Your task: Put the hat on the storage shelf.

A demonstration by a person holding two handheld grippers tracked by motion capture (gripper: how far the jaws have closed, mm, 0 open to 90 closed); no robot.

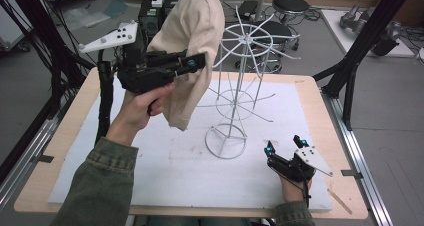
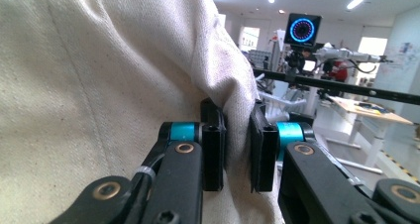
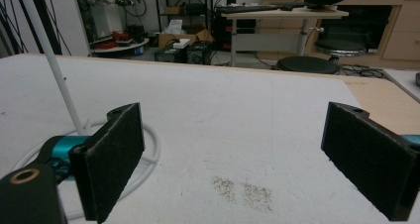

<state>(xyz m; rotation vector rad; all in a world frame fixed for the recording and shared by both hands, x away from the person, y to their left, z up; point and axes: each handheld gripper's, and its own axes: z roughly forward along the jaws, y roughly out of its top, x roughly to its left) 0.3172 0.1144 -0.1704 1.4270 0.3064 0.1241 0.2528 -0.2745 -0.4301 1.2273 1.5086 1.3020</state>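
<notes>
The left gripper [image 1: 192, 62] is held up above the table [image 1: 65, 141], to the left of the white wire rack [image 1: 235, 93], with its 2 jaws clamped on a fold of the beige cloth [image 1: 192, 46]; in the left gripper view the pads [image 2: 214, 144] press a narrow pleat of that cloth [image 2: 99, 85] between them, and the rest of the fabric billows up and to the left of the jaws; from the high view the cloth hangs as a rounded bundle beside the top ring of the rack, its lower edge dangling free above the white mat [image 1: 165, 171], clear of the surface; whether the fabric touches the rack's upper spokes cannot be told; the rack stands upright on the mat, its round base ring resting flat, with thin arms radiating from the central post at 2 levels; the right gripper [image 1: 284, 147] rests low on the mat just to the right of the rack's base ring, its jaws spread wide with nothing between them; in the right gripper view the pads [image 3: 114, 159] stand far apart over the bare mat [image 3: 237, 115], and the base ring of the rack [image 3: 148, 149] curves just behind the left-hand pad, with the post rising at the upper left; the person's sleeves [image 1: 100, 186] enter at the near edge of the table.
</notes>
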